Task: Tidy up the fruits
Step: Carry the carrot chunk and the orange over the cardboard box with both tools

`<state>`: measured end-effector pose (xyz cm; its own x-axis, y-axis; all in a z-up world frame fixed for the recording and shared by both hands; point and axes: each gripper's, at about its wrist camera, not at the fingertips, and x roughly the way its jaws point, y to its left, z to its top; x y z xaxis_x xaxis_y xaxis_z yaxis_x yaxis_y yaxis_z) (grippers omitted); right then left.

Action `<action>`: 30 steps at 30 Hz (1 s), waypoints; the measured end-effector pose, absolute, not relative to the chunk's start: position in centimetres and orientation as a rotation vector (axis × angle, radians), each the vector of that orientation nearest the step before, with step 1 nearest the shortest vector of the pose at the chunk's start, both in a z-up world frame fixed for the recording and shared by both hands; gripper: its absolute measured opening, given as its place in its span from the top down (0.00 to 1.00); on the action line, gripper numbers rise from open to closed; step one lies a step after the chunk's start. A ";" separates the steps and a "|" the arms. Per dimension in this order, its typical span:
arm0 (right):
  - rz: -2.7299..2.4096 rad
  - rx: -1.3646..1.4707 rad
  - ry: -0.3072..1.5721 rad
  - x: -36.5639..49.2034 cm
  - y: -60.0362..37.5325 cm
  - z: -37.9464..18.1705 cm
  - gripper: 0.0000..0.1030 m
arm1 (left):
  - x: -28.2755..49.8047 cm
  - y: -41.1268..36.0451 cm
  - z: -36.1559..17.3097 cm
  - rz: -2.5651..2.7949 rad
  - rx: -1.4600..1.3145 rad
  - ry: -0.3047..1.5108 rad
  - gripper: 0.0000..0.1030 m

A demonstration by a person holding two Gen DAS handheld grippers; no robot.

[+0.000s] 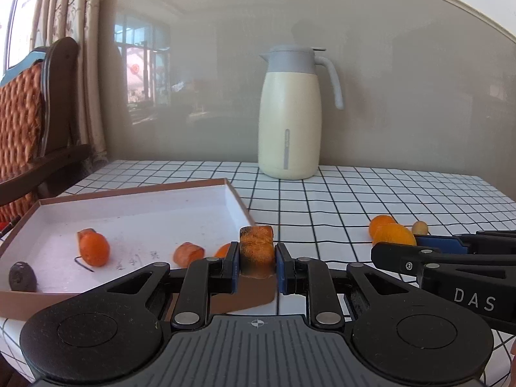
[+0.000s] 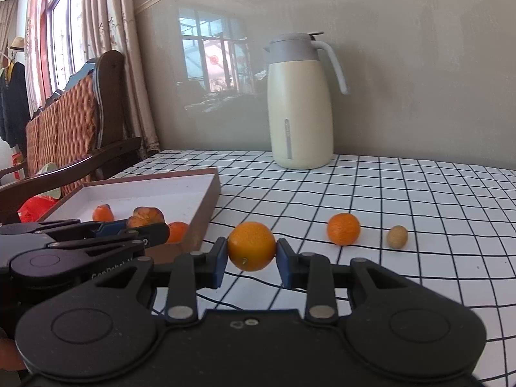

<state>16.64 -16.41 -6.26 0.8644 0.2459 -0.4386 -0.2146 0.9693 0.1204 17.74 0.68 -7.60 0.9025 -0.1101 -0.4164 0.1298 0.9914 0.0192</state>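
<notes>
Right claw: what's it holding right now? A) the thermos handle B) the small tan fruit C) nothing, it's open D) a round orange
D: the right claw has both blue pads pressed against a round orange, while the small tan fruit lies apart on the checked tablecloth.

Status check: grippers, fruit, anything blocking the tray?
Left gripper shut on browned fruit piece at tray edge. Right gripper shut on orange. Path clear.

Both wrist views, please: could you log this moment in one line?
left claw: grips bruised orange fruit | right claw: grips round orange | shallow brown-rimmed box: holds fruit
</notes>
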 end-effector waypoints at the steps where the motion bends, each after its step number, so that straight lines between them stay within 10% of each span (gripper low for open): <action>1: 0.258 0.065 0.467 16.7 -15.8 -6.1 0.77 | 17.6 1.3 -7.5 -0.113 0.044 0.426 0.78; 30: 0.508 0.022 0.418 17.8 -3.7 -4.9 0.77 | 15.5 15.5 -7.0 0.142 -0.066 0.393 0.78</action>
<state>17.75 -3.71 -4.86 0.7913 0.4769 -0.3826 -0.4679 0.8752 0.1230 15.48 15.50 -6.96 0.9140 0.1252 -0.3859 -0.1509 0.9879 -0.0370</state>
